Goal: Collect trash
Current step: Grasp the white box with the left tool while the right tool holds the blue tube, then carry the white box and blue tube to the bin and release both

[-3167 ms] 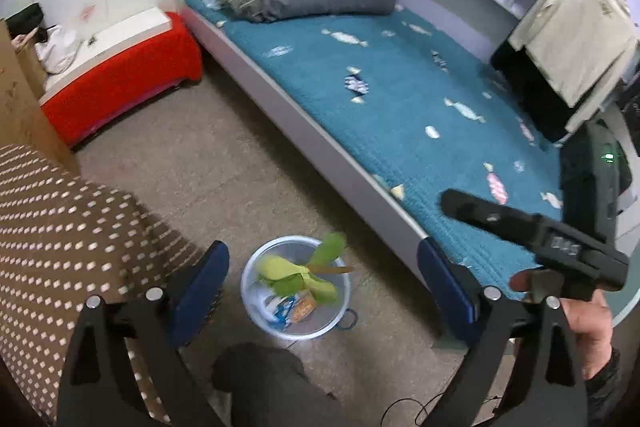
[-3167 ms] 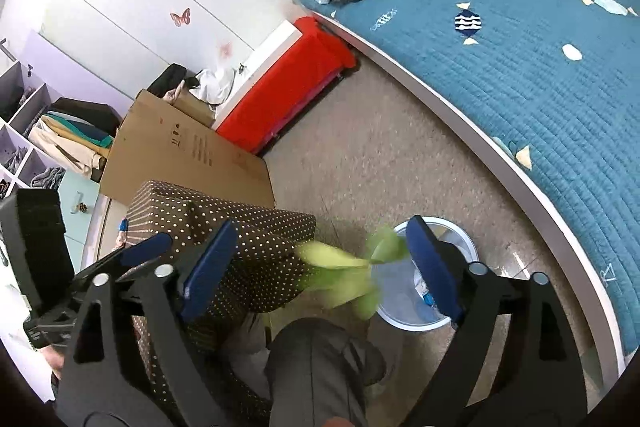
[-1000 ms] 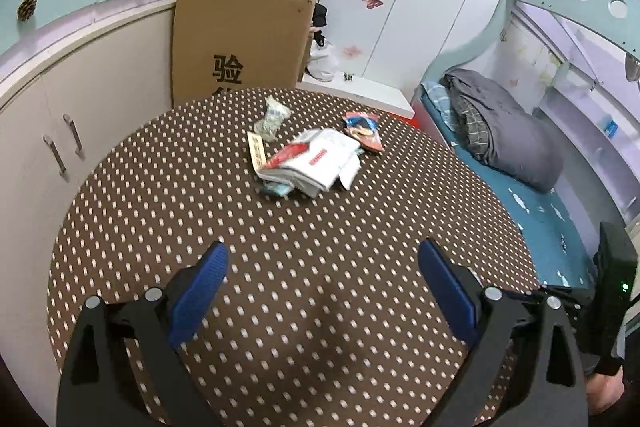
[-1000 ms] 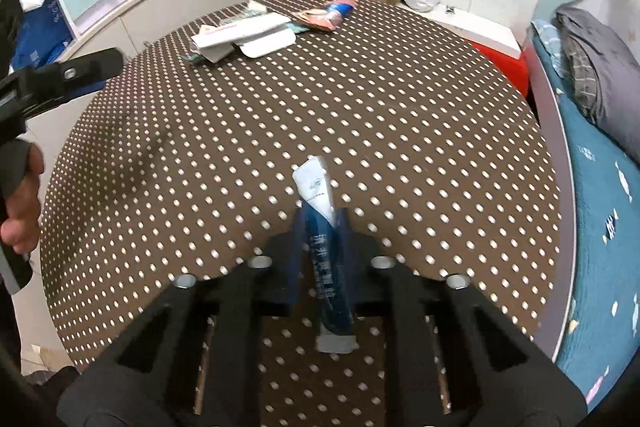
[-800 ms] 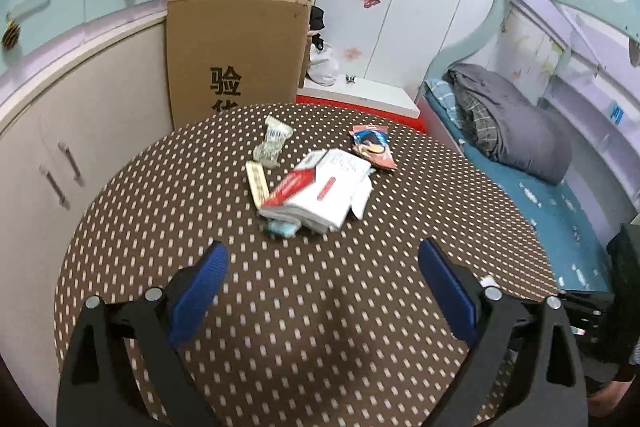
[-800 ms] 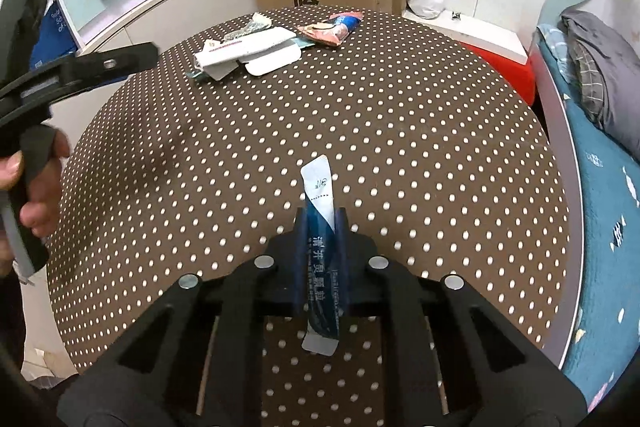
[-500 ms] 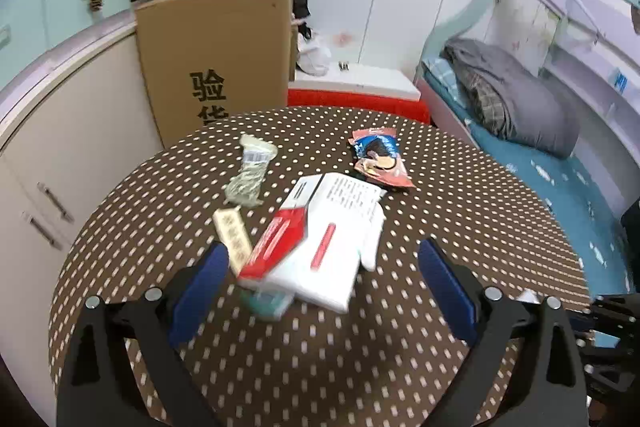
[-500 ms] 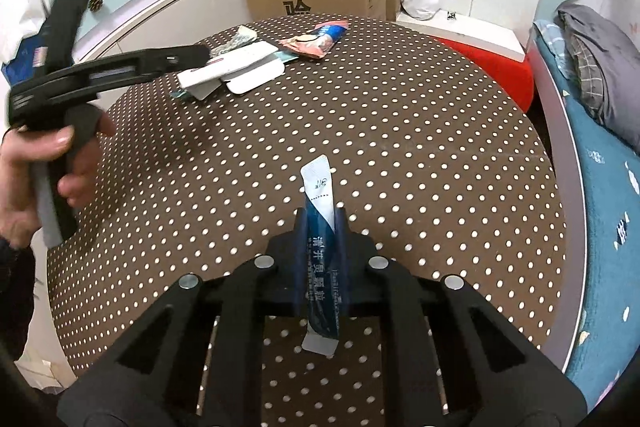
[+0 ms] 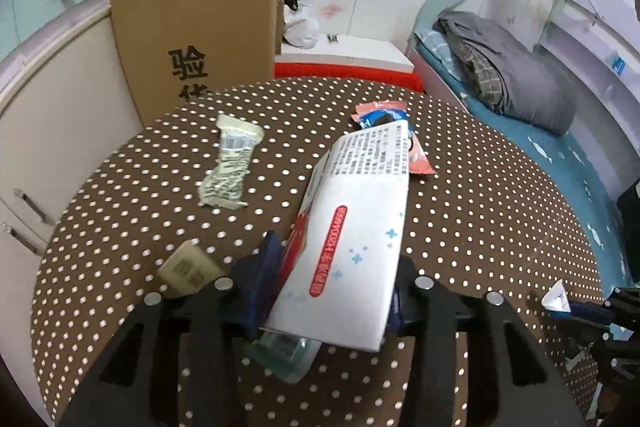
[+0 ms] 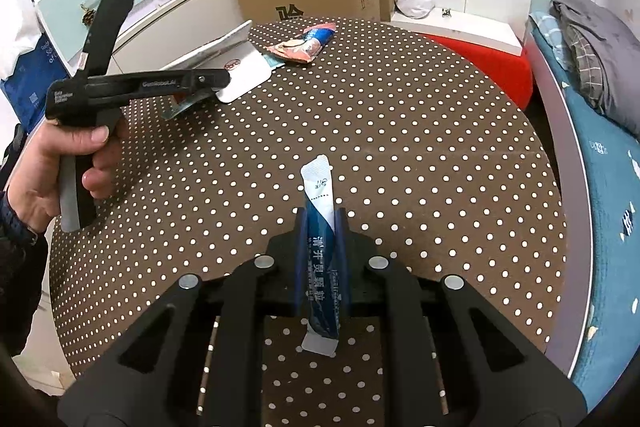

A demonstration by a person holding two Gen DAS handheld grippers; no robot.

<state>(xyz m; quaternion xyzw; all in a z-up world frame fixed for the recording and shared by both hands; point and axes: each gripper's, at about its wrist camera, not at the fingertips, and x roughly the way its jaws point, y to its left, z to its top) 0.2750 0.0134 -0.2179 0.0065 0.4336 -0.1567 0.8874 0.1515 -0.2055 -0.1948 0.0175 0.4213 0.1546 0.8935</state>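
The left gripper (image 9: 332, 287), low in the centre of its own view, has just been closing, and its blue pads now sit against the sides of the white carton (image 9: 352, 239), which half a second ago lay untouched farther up the frame. I judge the carton is gripped and ready to be lifted toward the bin, which shows in neither view now. The right gripper (image 10: 322, 259), low centre in its view, is pinched narrow on a blue sachet (image 10: 321, 251), as it was a second ago, so both hands look loaded.

The carton is flat, glossy card, white with a red label and red edge, one end sticking out past the pads. A teal plastic packet (image 9: 284, 351) peeks from beneath it. Left of the fingers lies a small tan packet (image 9: 188, 269); higher left, a crinkled pale wrapper (image 9: 230, 167); upper centre, an orange-and-blue foil snack bag (image 9: 384, 119). All rest on the round table (image 9: 500, 195) in brown polka-dot cloth.
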